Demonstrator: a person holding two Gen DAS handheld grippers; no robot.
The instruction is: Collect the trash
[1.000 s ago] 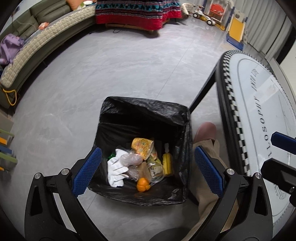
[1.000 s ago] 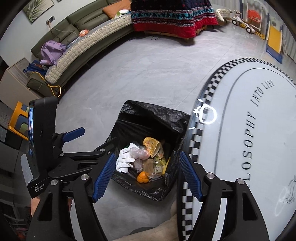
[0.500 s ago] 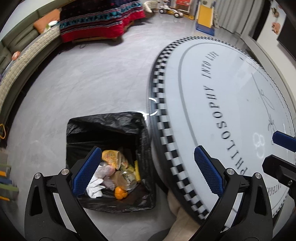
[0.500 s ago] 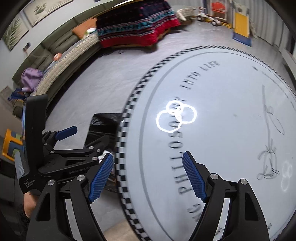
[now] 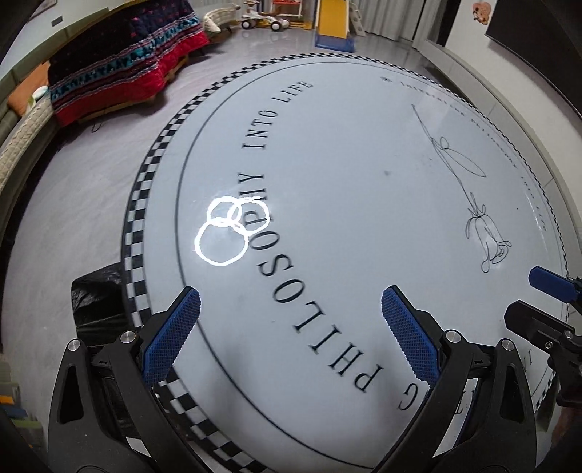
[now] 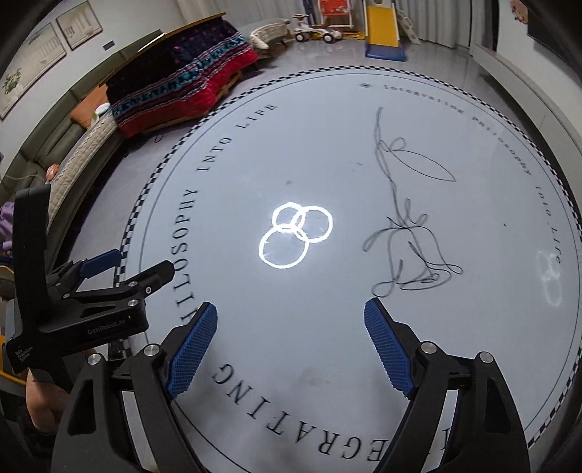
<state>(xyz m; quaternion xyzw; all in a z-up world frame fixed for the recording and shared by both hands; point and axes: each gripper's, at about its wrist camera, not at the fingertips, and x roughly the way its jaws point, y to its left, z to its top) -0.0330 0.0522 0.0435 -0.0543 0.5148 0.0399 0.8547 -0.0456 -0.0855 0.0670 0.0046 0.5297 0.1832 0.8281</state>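
My left gripper point(image 5: 291, 316) is open and empty over the near edge of a round white table point(image 5: 363, 189) with a checkered rim and printed lettering. My right gripper point(image 6: 291, 327) is open and empty over the same table point(image 6: 363, 163). The left gripper also shows in the right wrist view point(image 6: 127, 269), at the table's left edge. A corner of the black trash bag point(image 5: 96, 302) shows on the floor left of the table; its contents are hidden. No trash shows on the tabletop.
A sofa point(image 6: 72, 145) curves along the left wall, with a red patterned blanket point(image 5: 120, 83) over furniture behind it. Toy cars and a yellow slide point(image 6: 382, 29) stand at the back. Grey floor point(image 5: 72, 182) lies left of the table.
Both grippers have swung right and up, from over the trash bag to over the tabletop. The bag's contents have left both views. Both grippers stay open.
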